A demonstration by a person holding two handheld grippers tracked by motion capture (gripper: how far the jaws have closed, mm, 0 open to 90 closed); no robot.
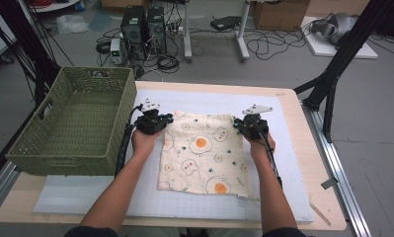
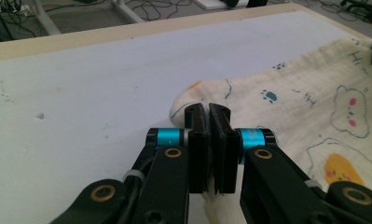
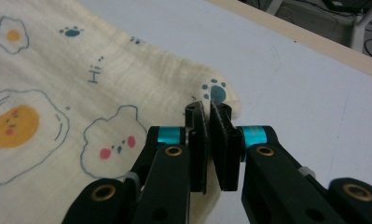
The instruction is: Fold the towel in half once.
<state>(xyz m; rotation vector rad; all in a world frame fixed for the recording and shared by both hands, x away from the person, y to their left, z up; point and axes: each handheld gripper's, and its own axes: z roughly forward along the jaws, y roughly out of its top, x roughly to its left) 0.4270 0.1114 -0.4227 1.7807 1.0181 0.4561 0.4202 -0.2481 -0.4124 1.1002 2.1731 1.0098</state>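
Observation:
A cream cloth (image 1: pixel 202 153) printed with fried eggs, clouds and paw prints lies spread on the white mat. My left gripper (image 1: pixel 161 120) is shut on the cloth's far left corner (image 2: pixel 193 98), which bulges up just beyond the pads. My right gripper (image 1: pixel 238 124) is shut on the far right corner (image 3: pixel 216 93), where a blue paw print sits past the pads. In each gripper view a strip of cloth (image 3: pixel 211 196) runs down between the closed jaws. The near edge of the cloth rests flat on the mat.
A green woven basket (image 1: pixel 61 148) stands on the table's left side, close to my left hand. The white gridded mat (image 1: pixel 293 163) covers most of the wooden table (image 1: pixel 328 217). Computers, cables and stand legs are on the floor beyond the far edge.

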